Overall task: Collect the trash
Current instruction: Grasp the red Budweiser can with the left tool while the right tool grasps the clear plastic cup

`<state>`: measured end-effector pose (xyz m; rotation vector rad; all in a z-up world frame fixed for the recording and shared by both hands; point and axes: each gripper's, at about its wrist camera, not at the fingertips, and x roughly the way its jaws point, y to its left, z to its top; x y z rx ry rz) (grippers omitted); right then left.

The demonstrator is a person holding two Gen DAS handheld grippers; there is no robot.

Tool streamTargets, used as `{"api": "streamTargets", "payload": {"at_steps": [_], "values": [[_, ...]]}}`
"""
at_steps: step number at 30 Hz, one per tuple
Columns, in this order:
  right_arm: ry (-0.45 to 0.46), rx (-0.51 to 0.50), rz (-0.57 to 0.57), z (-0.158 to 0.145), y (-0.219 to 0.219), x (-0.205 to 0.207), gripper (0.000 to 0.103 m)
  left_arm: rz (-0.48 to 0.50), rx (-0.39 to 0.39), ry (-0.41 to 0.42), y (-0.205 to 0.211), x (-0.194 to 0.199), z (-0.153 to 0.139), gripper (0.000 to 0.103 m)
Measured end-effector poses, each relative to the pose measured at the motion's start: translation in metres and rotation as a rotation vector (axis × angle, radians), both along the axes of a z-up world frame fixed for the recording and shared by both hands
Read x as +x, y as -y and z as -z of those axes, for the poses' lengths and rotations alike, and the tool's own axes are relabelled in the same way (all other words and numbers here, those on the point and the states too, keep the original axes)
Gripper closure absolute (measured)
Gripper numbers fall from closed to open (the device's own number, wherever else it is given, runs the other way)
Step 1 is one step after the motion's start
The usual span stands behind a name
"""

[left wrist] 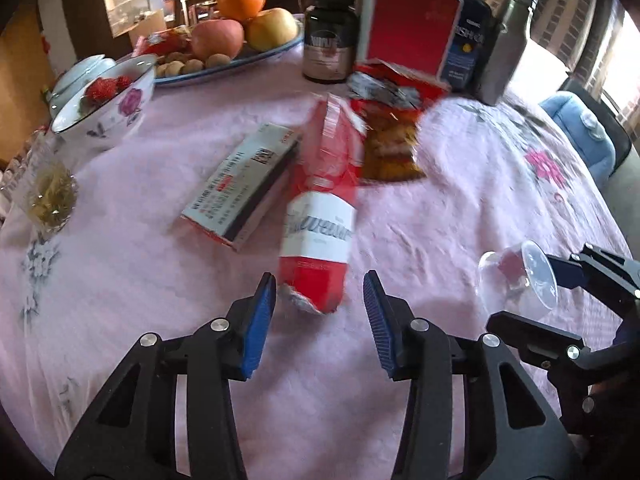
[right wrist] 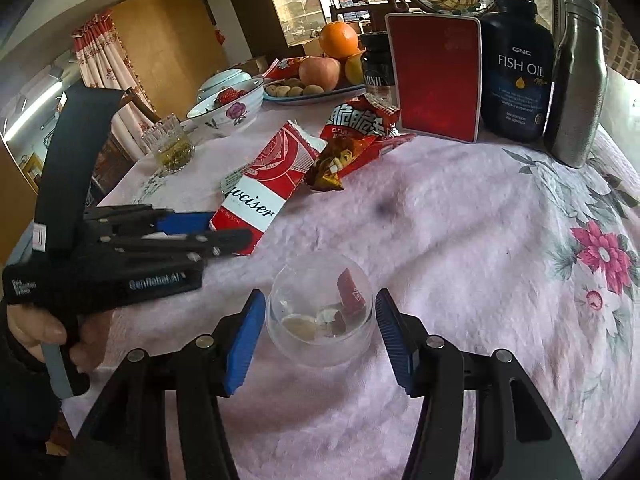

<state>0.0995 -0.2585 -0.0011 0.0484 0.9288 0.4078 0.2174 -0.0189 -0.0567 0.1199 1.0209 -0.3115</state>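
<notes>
A torn red and white Budweiser carton (left wrist: 320, 216) lies flat on the pink tablecloth; it also shows in the right wrist view (right wrist: 264, 188). My left gripper (left wrist: 319, 308) is open, its blue pads either side of the carton's near torn end. A clear plastic cup (right wrist: 320, 316) with scraps inside sits between the pads of my right gripper (right wrist: 320, 320), which is open around it; the pads look close to its sides. The cup (left wrist: 516, 280) lies on its side in the left wrist view. A crumpled red snack wrapper (right wrist: 356, 140) lies beyond the carton.
A white and red box (left wrist: 244, 184) lies left of the carton. At the back stand a red case (right wrist: 436, 76), a fish oil bottle (right wrist: 516, 68), a steel flask (right wrist: 576, 88), a dark jar (left wrist: 328, 40), a fruit plate (left wrist: 240, 60), a flowered bowl (left wrist: 108, 100) and a tea glass (right wrist: 168, 148).
</notes>
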Motion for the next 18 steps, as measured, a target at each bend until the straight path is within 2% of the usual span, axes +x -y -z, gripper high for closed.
{"api": "streamTargets", "payload": {"at_steps": [6, 13, 18], "values": [[0.0, -0.001, -0.001, 0.0, -0.002, -0.001, 0.046, -0.053, -0.01, 0.009, -0.008, 0.009, -0.007, 0.057], [-0.002, 0.003, -0.004, 0.0, -0.001, -0.001, 0.046, -0.01, 0.011, 0.03, 0.011, 0.017, -0.008, 0.057], [-0.01, 0.005, -0.002, 0.0, -0.002, -0.001, 0.046, -0.017, 0.036, 0.033, 0.022, 0.027, -0.006, 0.057]]}}
